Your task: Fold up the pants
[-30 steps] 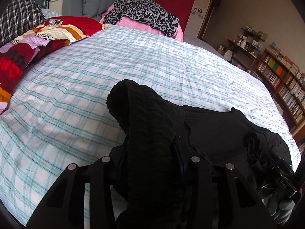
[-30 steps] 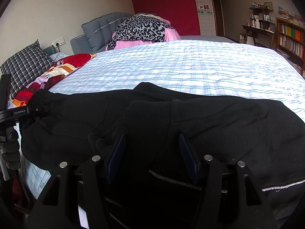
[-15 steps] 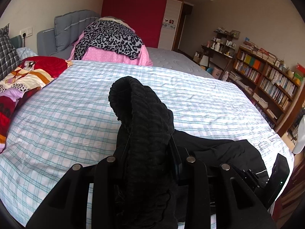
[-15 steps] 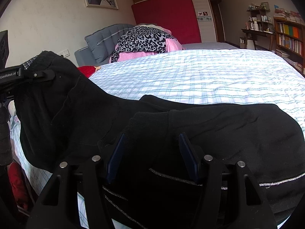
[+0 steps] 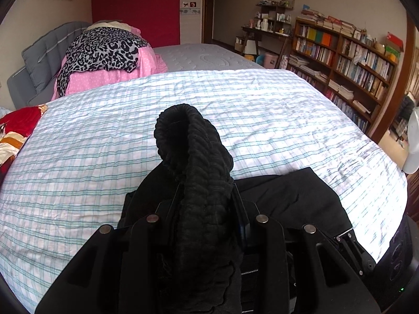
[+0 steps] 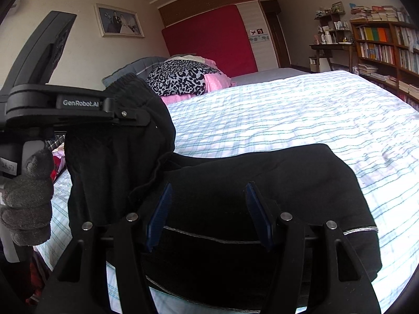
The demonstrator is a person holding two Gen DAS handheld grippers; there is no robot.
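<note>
Black pants (image 6: 262,172) lie on the near edge of the checked bed sheet (image 6: 301,112). My left gripper (image 5: 207,198) is shut on the ribbed waistband (image 5: 193,151) and holds that end lifted above the bed; it shows from the side in the right wrist view (image 6: 131,115). My right gripper (image 6: 209,209) is open, its blue pads (image 6: 159,209) either side of the pants fabric, with the cloth lying between the jaws. The rest of the pants (image 5: 293,198) lies flat to the right in the left wrist view.
A pink bundle with a leopard-print cloth (image 5: 104,49) sits at the head of the bed by a grey headboard (image 5: 39,60). A red patterned quilt (image 5: 18,128) lies at the left. Bookshelves (image 5: 353,60) and a desk stand at the right wall.
My left gripper has lifted the waistband end higher and swung it to the right, toward the right gripper. The right gripper stays open over the pants.
</note>
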